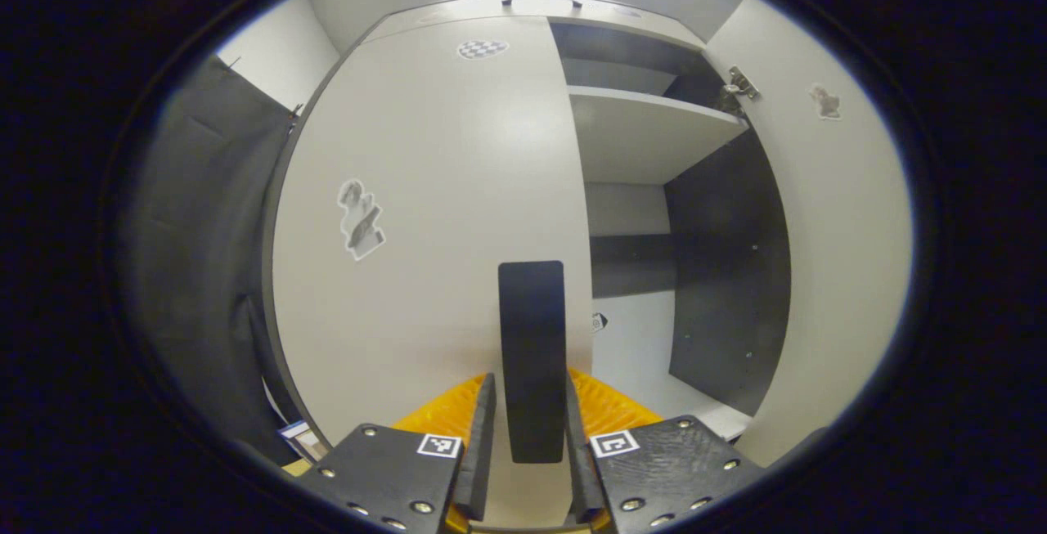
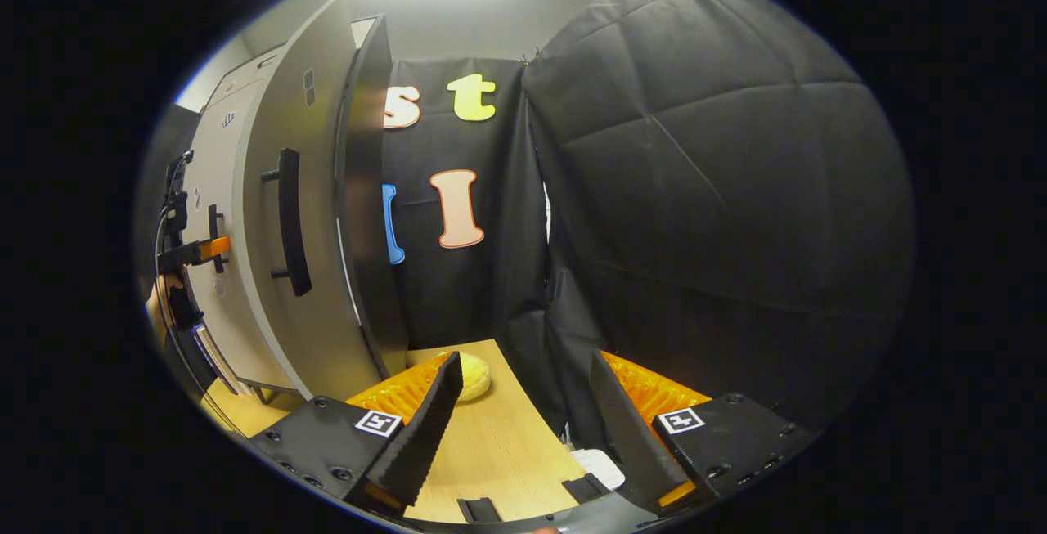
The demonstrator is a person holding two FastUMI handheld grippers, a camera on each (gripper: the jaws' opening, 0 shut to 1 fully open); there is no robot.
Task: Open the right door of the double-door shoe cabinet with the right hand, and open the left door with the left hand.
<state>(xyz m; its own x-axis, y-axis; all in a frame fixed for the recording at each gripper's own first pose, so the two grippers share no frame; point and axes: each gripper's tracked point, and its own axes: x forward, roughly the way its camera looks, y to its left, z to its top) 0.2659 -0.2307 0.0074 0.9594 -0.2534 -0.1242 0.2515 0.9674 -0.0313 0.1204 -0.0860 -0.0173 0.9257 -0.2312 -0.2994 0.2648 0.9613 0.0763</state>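
Right up close in the left gripper view, the left gripper (image 1: 532,436) is clenching the dark handle (image 1: 532,354) of the left door (image 1: 425,215), a finger pressing each side; that door is sitting closed, while the right door (image 1: 826,256) is swinging wide, showing shelves (image 1: 646,129). Over in the right gripper view, the right gripper (image 2: 523,424) is hanging released, gripping nothing, above a wooden table (image 2: 491,444), with the shoe cabinet (image 2: 245,215) standing far left.

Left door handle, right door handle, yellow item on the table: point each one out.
left door handle (image 1: 532,354), left gripper view, middle of the bar between the fingers.
right door handle (image 2: 291,219), right gripper view, middle of the bar.
yellow item (image 2: 474,376), right gripper view, its top.
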